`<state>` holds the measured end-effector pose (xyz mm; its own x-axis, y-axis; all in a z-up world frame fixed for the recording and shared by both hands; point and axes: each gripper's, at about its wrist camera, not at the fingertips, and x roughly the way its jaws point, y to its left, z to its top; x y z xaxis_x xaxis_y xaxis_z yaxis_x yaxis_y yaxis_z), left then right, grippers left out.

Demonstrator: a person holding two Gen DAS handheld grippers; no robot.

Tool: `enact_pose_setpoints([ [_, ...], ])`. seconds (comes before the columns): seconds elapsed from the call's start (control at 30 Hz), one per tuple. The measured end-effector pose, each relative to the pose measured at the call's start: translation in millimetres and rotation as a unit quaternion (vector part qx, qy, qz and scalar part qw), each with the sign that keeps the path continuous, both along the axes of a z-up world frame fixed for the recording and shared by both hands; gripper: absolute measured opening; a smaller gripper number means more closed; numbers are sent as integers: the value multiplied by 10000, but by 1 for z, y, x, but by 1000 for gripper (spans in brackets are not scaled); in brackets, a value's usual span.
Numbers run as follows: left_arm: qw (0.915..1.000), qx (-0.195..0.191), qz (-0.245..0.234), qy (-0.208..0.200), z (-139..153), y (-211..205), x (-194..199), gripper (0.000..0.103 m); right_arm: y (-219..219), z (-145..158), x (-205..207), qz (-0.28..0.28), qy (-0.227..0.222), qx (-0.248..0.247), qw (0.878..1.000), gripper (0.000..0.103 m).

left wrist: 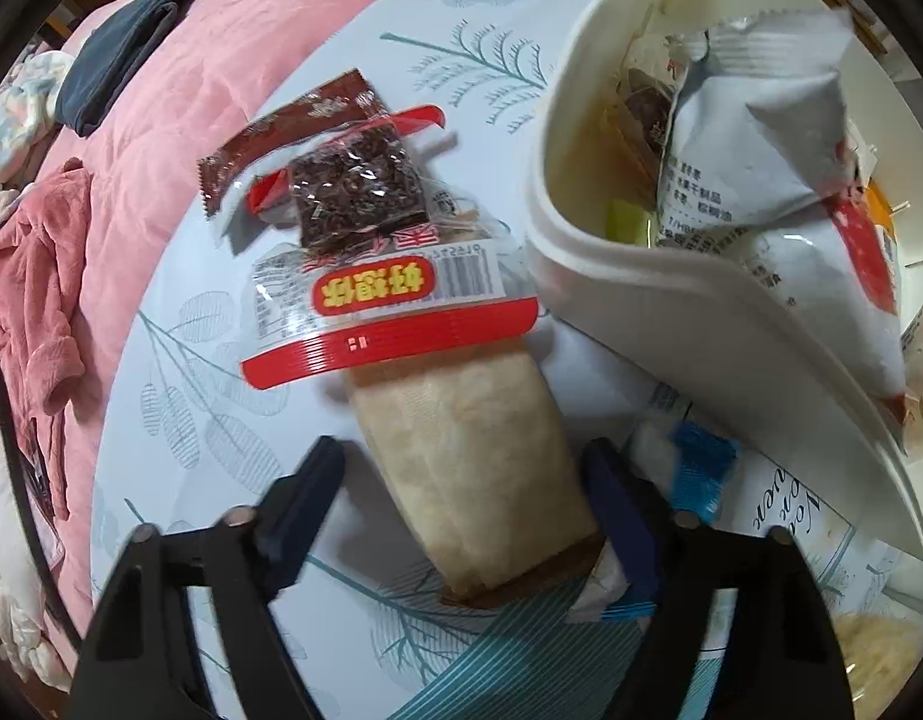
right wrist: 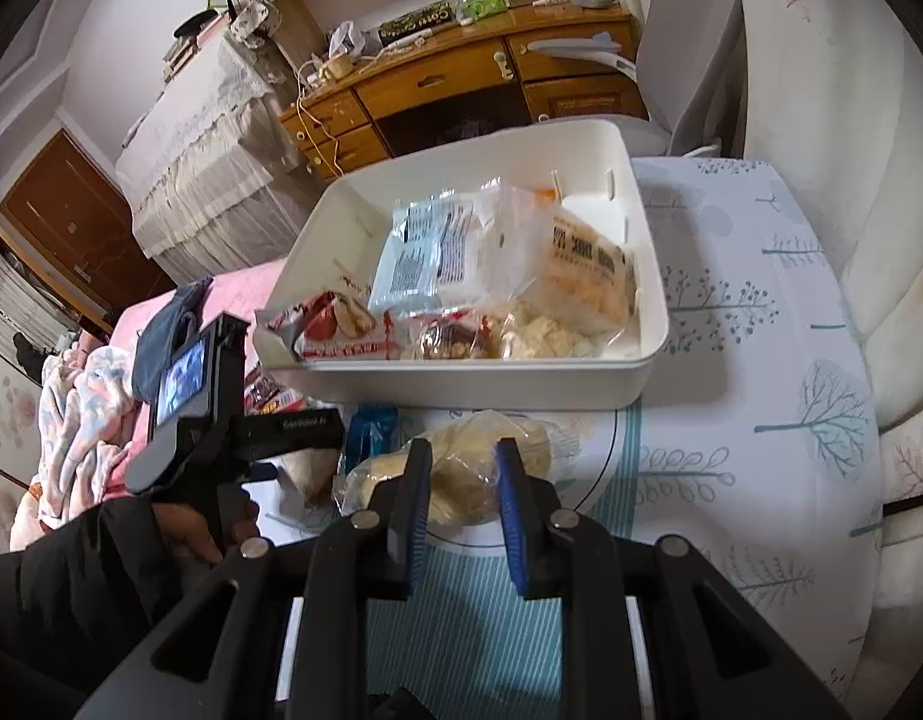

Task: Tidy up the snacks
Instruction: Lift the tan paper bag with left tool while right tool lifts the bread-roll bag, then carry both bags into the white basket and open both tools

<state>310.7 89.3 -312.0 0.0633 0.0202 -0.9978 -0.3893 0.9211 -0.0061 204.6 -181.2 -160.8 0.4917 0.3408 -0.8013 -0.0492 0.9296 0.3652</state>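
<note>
The left gripper [left wrist: 461, 474] stands with its dark-blue-padded black fingers spread wide on either side of a long pale-beige wrapped cake bar [left wrist: 461, 450]; the right pad looks to be against the bar's edge, the left one clearly apart from it, so nothing is clamped. That bar lies on the white tablecloth with teal leaf and tree print [left wrist: 179, 360], just beside the near-left corner of the big white plastic storage box [left wrist: 659, 300]. Its far end is tucked under a clear snack packet with red bands and a yellow label [left wrist: 389, 294], and on top of that sits a clear packet of dark reddish-brown pressed snack [left wrist: 356, 186], both also left of the box. A small blue-edged wrapper [left wrist: 698, 474] peeks out by the box's near wall. Over on the other side, the right gripper [right wrist: 464, 480] has its blue-padded fingers drawn fairly close together across a clear bag of pale yellow crumbly pastry [right wrist: 461, 468], though whether they are actually pinching it I cannot tell. That bag lies just in front of the box [right wrist: 479, 387], which already holds several packets, among them a white-and-blue printed pouch [right wrist: 425, 258] and a red-and-white packet [right wrist: 335, 330] at its left end. Beyond the box's left side, a pink quilt [left wrist: 221, 78] covers a bed.
</note>
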Motion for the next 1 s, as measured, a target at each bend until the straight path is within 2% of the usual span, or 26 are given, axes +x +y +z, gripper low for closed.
enact_pose_setpoints([
  [0.03,10000,26,-23,-58,2,0,-2,62,-2,2,1,-4,-44,9,10000,21],
  [0.17,9998,49,-125,-125,0,4,-6,60,-8,9,3,4,-188,35,9998,21],
  [0.37,9999,33,-144,17,-1,4,-20,59,-9,22,3,112,-410,54,9991,21],
  [0.6,9991,-98,-190,369,4,-4,-44,58,-6,38,5,247,-753,56,9968,21],
  [0.73,9984,-342,-213,401,21,-8,-59,57,-6,47,7,324,-989,49,9946,21],
  [1.0,9971,-432,-618,119,78,-14,-73,57,-6,60,18,403,-1442,-13,9887,21],
])
